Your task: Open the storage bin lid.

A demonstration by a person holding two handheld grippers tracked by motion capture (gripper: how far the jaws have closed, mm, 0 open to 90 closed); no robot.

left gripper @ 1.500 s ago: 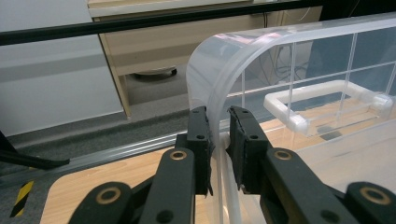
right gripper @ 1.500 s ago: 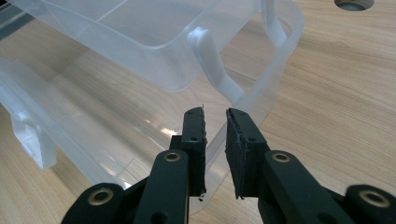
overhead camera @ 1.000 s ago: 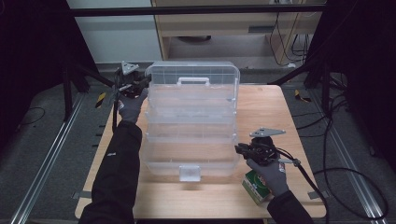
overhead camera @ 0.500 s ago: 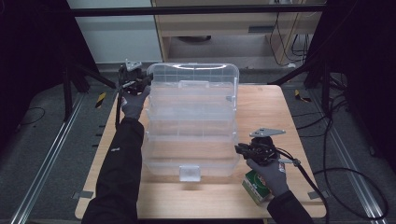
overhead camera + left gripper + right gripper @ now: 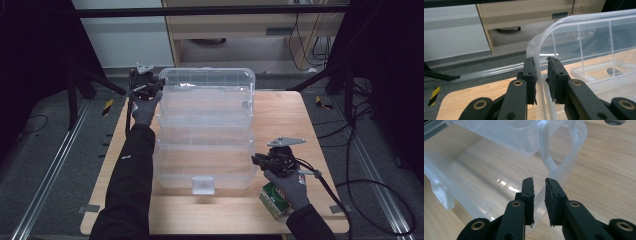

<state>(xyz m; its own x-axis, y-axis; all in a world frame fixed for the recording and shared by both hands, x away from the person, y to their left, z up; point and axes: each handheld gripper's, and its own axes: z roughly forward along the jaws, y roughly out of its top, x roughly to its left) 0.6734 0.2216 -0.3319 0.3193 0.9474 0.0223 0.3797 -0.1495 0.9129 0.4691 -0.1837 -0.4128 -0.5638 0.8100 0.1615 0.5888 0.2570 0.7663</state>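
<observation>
A big clear plastic storage box (image 5: 205, 150) with stacked tiers stands in the middle of the wooden table (image 5: 285, 115). At its far left corner my left gripper (image 5: 159, 86) is shut on the rim of the clear divided lid (image 5: 584, 37), which runs up between my left gripper's (image 5: 540, 62) pads. At the near right corner my right gripper (image 5: 254, 160) is shut on the rim of the lowest tray (image 5: 499, 177); in the right gripper view that thin edge passes between my right gripper's (image 5: 539, 182) pads.
A green carton (image 5: 274, 200) lies on the table under my right hand, near the front right edge. A white latch (image 5: 204, 185) sits on the box's front. Dark stands and cables surround the table; a wooden cabinet (image 5: 524, 12) is behind it.
My left hand has crept slightly farther back and toward the box with the lid's corner. The white handle seen on the lid a second ago no longer shows. The right hand stayed still.
</observation>
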